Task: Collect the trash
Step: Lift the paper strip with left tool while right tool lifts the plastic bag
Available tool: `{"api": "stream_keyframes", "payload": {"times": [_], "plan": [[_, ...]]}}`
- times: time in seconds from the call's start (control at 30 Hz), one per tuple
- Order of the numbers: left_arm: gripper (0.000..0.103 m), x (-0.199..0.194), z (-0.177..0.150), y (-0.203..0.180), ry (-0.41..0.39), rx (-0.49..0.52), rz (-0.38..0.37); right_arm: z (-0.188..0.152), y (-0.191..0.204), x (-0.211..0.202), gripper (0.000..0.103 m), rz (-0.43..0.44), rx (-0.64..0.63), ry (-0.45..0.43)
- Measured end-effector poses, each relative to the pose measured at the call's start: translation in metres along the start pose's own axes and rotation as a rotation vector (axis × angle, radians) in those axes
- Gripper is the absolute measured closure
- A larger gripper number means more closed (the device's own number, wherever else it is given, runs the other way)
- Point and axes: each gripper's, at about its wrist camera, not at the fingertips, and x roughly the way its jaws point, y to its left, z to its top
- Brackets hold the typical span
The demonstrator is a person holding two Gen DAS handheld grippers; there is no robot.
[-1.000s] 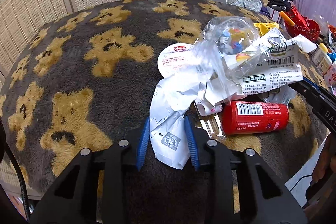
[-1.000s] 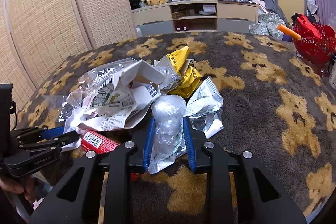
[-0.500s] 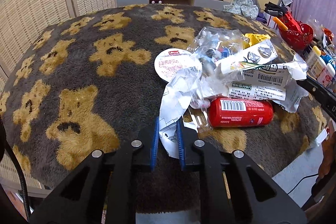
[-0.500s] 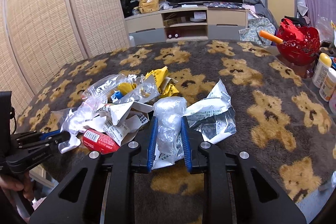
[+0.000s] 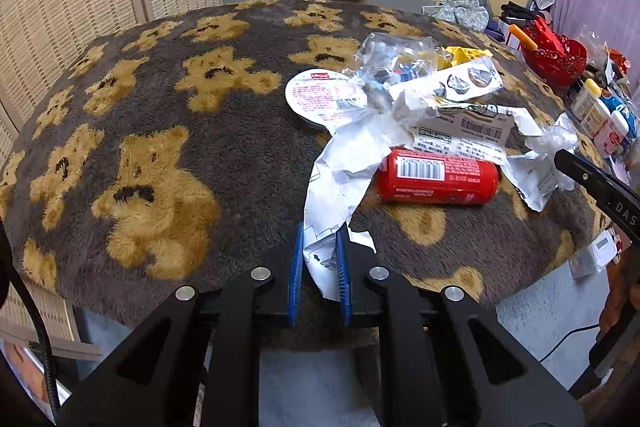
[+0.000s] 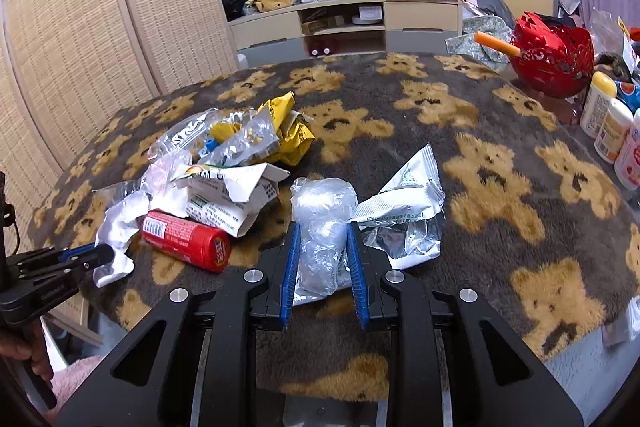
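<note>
A trash pile lies on the bear-print blanket: a red can, torn white paper wrappers, clear plastic, a round white lid and yellow wrappers. My left gripper is shut on a strip of white crumpled paper at the pile's near edge. My right gripper is shut on a clear crumpled plastic wad next to a silver foil bag. The left gripper also shows in the right wrist view, and the red can lies beside it.
A red basket with an orange stick stands at the far right. White bottles line the right edge. A TV cabinet and woven screens stand behind. The blanket's front edge drops off just under both grippers.
Both grippers have pulled back toward the blanket's front edge with their trash held. The left jaws closed on the paper strip, and the pile shifted along with it.
</note>
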Motion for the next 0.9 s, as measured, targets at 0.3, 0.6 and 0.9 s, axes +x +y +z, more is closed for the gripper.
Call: {"api": "stream_keyframes", "payload": {"times": [0.3, 0.6, 0.9], "plan": [[0.089, -0.004, -0.009, -0.015, 0.011, 0.022, -0.017, -0.019, -0.014, -0.009, 0.064, -0.034, 0.026, 0.022], [0.089, -0.008, -0.014, -0.028, 0.014, 0.034, -0.038, -0.021, -0.02, -0.02, 0.064, -0.028, 0.034, 0.011], [0.089, -0.009, -0.017, -0.028, 0.016, 0.029, -0.054, -0.025, -0.002, -0.015, 0.072, 0.019, 0.014, 0.03]]}}
